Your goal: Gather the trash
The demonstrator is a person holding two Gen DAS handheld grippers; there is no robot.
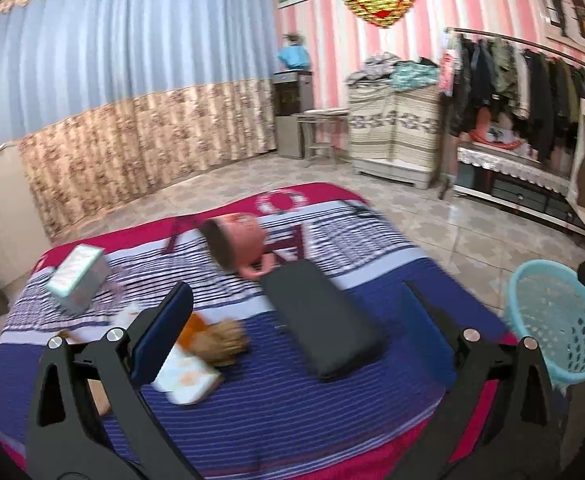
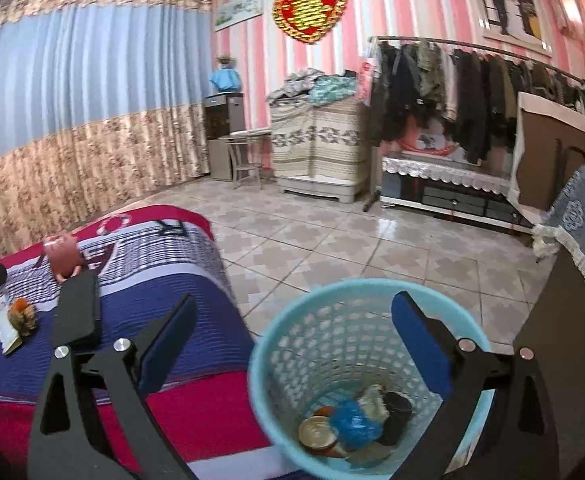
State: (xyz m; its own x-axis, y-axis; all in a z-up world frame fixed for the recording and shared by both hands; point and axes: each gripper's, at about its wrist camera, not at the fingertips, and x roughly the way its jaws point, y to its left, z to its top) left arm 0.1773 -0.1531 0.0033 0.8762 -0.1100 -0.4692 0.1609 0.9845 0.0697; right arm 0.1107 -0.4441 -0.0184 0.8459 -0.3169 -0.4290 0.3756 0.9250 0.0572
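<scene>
Here the right gripper (image 2: 292,340) hangs over the pale blue basket (image 2: 276,360) at the lower centre of the right wrist view, jaws spread about as wide as they go and nothing between them. Down in the basket's bottom lie a round lid (image 2: 317,432), a crumpled blue bag (image 2: 352,424) and a dark cup (image 2: 396,412), so part of the collecting looks done.

The left gripper (image 1: 296,320) is likewise wide open and empty, pointing across the striped bedspread (image 1: 252,400) that fills the lower half of the left wrist view. The remaining trash sits at the lower left of that view, just beside the left finger: a brown crumpled wad (image 1: 224,340), an orange scrap (image 1: 198,328) touching it, and a flat white packet (image 1: 190,380) partly under both. A small box (image 1: 78,280) lies well apart at the left edge, a pink cup (image 1: 240,244) on its side at mid-frame, and a black case (image 1: 320,324) lies between the fingers; whether those count as trash I cannot tell.

The step in hand appears to be the next pick. To do it well, swing the left gripper towards the wad so it sits centred between the pads, come down until the tips nearly press the cloth, and close on the wad alone, not a fold of bedspread. The frame is blurred; settle first. The basket (image 1: 556,320) waits at the right edge.
</scene>
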